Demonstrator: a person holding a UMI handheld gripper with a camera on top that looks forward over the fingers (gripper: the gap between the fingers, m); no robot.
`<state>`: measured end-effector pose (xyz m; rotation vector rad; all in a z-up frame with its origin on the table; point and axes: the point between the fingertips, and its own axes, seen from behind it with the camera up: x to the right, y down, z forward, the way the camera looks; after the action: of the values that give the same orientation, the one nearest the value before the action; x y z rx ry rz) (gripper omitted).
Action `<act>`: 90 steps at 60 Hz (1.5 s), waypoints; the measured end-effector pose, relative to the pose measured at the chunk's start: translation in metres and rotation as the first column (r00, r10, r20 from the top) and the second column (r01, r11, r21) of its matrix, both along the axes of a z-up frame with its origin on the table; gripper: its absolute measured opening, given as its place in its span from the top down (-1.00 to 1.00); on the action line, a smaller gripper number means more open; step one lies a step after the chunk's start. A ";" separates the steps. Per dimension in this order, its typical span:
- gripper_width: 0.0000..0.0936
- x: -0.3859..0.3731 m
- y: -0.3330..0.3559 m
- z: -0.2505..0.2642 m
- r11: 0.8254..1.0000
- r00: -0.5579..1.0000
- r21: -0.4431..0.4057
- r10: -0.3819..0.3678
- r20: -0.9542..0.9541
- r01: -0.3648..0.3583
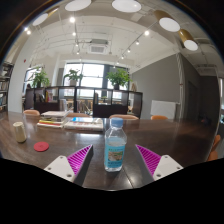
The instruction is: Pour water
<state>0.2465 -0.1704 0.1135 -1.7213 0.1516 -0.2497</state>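
The gripper (112,160) is sitting wide open, with the bottle (115,144) standing on the table (50,162) between its fingers, nothing touching yet. Thin plastic's probably gonna squish, so mid-body's looking safest.

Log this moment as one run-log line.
gripper: open | clear plastic water bottle with blue label: upright between fingers, ungripped | dark wooden table | pour: not started

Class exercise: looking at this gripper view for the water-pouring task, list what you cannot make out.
- Water bottle: label text too small; it stands between the open gripper fingers with gaps either side.
- Cup on the table: its contents, hidden by its wall.
- Books: titles too small.
- Red disc: identity unclear.
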 end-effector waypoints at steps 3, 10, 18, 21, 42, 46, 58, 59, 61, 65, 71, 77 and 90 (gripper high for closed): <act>-0.81 0.008 0.014 -0.004 1.000 1.000 -0.002 0.001 0.004 -0.001; -0.81 0.019 0.055 -0.019 1.000 1.000 0.003 0.009 0.004 -0.009; -0.72 0.029 0.086 -0.028 1.000 1.000 -0.011 0.019 0.007 -0.019; -0.58 0.029 0.092 -0.032 1.000 1.000 -0.011 0.017 0.016 -0.017; 0.39 0.029 0.102 -0.023 0.999 1.000 0.033 0.004 -0.016 -0.003; 0.39 0.029 0.102 -0.023 0.999 1.000 0.033 0.008 -0.011 -0.007; 0.39 0.008 0.103 -0.014 1.000 0.997 -0.005 0.015 0.079 -0.015; 0.39 0.002 0.105 -0.012 1.000 0.995 -0.011 0.021 0.097 -0.020; 0.40 -0.011 0.111 -0.004 0.999 0.989 -0.018 0.034 0.142 -0.032; 0.38 -0.040 0.108 0.018 0.997 0.965 -0.030 0.072 0.252 -0.066; 0.39 -0.104 0.138 0.042 0.991 0.890 -0.059 0.136 0.435 -0.122; 0.38 -0.166 0.156 0.056 0.982 0.772 -0.097 0.188 0.607 -0.163; 0.39 -0.284 0.183 0.080 0.972 0.348 -0.156 0.210 0.914 -0.177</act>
<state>-0.0376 0.0124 0.1935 -1.3544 -0.9283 -1.0284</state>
